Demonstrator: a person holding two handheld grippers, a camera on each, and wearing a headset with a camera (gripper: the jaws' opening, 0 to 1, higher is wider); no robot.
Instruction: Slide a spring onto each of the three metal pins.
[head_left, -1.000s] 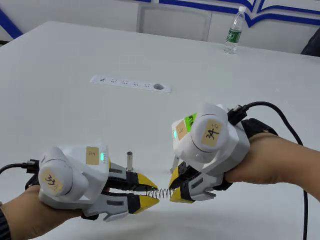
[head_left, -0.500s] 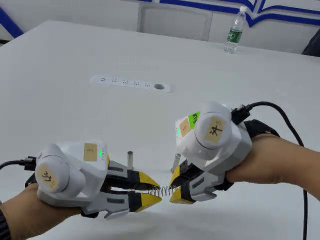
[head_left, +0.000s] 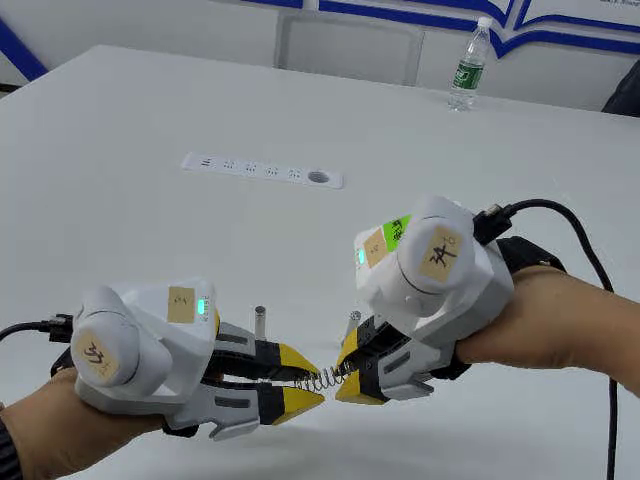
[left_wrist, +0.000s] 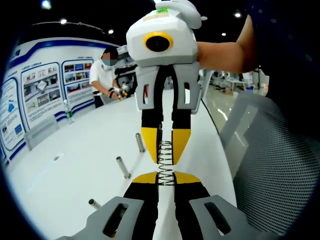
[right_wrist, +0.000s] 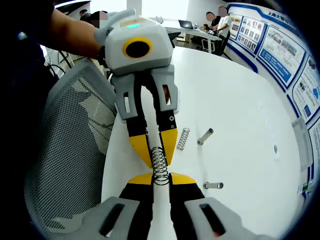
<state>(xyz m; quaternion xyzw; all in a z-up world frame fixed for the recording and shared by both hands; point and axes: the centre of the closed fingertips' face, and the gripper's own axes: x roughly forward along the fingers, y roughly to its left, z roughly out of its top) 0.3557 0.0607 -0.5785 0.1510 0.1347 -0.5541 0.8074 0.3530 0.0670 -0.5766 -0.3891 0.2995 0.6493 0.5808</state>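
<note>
Left gripper (head_left: 308, 383) & right gripper (head_left: 345, 373) are facing tip to tip, both sets of jaws pinching narrow on one thin silver coiled wire spring (head_left: 322, 379), each taking an end, so it is bridging the gap betw. the yellow tips; three short grey metal pins (left_wrist: 122, 167) are standing on the white tabletop (head_left: 150, 220) just beyond the jaws, off to one side, all looking bare; a second loose coil spring (right_wrist: 183, 138) is lying just beside the left jaws, betw. them & a pin; prob. the first spring is being handed over or re-gripped, w/ no pin loaded yet; next, one gripper needs to be letting go while the other is tipping the coil upright & lining its open end w/ a pin top
</note>
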